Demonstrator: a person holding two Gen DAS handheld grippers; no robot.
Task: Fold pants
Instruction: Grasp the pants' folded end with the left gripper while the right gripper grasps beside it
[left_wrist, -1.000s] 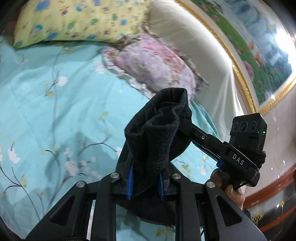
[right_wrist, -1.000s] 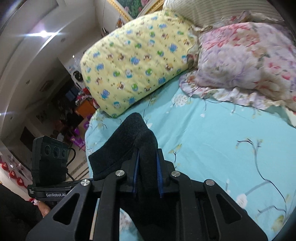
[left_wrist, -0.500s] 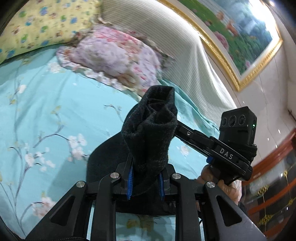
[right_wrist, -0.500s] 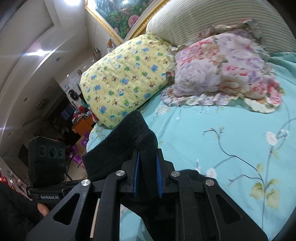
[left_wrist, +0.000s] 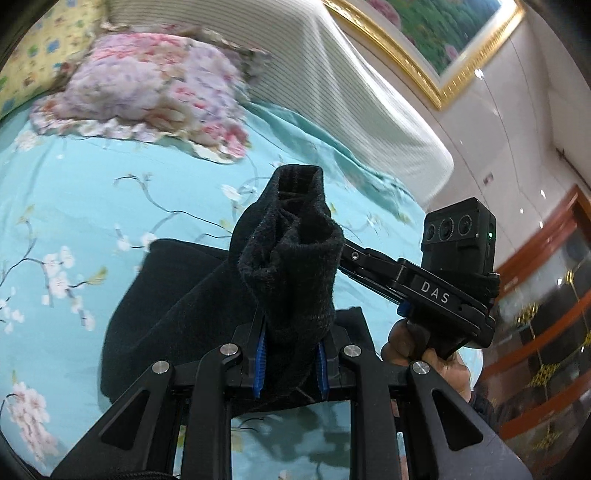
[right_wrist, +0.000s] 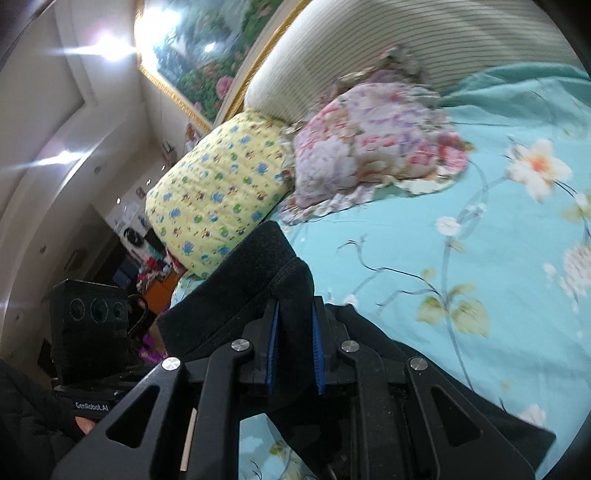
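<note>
Over the turquoise bedsheet (left_wrist: 92, 192), both grippers' fingers (left_wrist: 261, 356) clamp black pants (left_wrist: 291, 258).

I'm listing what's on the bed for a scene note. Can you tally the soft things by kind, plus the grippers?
Pillows: 2, a yellow pillow and a floral pillow
Black pants: 1
Bedsheet, teal with blossoms: 1
Grippers: 2, left gripper and right gripper, each shut on the pants
Total: 6
</note>
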